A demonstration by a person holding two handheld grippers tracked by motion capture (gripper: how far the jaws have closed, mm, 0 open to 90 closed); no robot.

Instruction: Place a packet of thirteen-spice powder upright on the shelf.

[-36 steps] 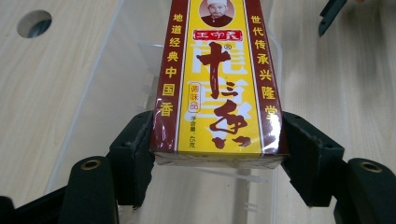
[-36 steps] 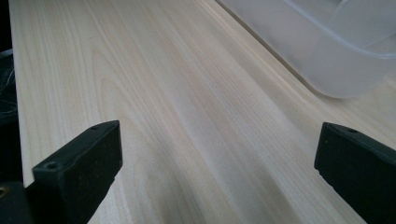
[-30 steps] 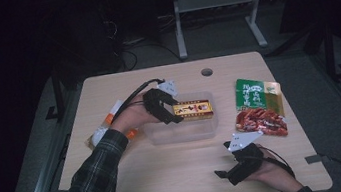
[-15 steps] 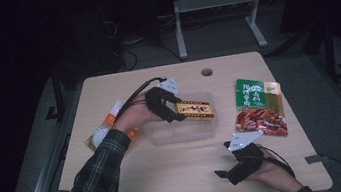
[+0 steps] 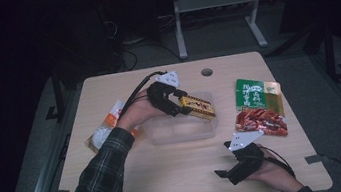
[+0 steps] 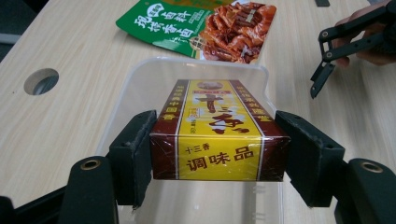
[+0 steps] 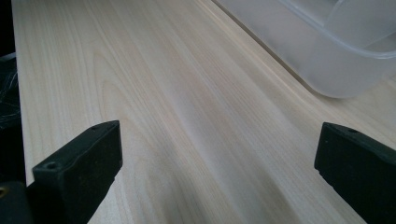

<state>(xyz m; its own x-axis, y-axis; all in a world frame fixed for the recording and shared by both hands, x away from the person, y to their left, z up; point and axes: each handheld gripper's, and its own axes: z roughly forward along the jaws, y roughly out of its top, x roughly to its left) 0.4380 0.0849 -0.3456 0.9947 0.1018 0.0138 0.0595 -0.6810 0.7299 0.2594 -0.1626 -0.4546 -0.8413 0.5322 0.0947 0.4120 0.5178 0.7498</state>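
1. The left gripper pinches a seasoning box between its two black jaws, one pad flat against each long side near the box's close end.
2. The jaws stand only as far apart as the box is wide, and nothing else sits between them.
3. The seasoning box is yellow with dark red borders and Chinese lettering. Its printed top faces up, and its long axis runs straight away from the left gripper, in line with the jaws.
4. In the high view the left gripper holds the seasoning box over the far rim of a clear plastic container. The box's free end points toward the person's right and dips slightly.
5. Whether the box touches the container cannot be told.
6. The right gripper rests low near the table's close edge, well apart from the box. Its jaws are spread wide over bare wood, with nothing between them.
7. A green and red snack packet lies flat to the right of the container.
8. An orange and white packet lies to the container's left, partly under the left forearm.
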